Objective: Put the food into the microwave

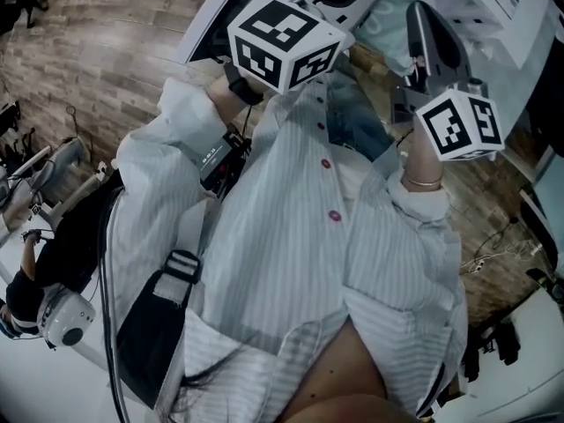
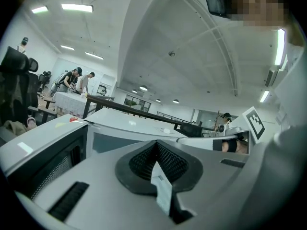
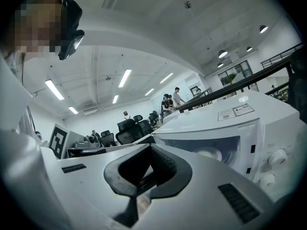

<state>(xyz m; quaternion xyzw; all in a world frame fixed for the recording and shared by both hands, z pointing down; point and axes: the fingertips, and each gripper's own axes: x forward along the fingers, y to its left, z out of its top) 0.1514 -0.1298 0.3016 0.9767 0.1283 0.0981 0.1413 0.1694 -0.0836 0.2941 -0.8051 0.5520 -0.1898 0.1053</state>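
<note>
Both grippers are hovering up at the person's chest; the left gripper (image 2: 158,174) is showing its jaws pressed together on nothing; the right gripper (image 3: 142,186) is likewise pinched closed and empty; the microwave (image 3: 225,145) is sitting just off to the right, its door looking shut; the food is not showing in any view. The trouble I'm judging likely: closed jaws arriving at the food would be shoving it, not gripping; a swing from this close could be clipping the casing or snagging the shirt (image 1: 291,236).
</note>
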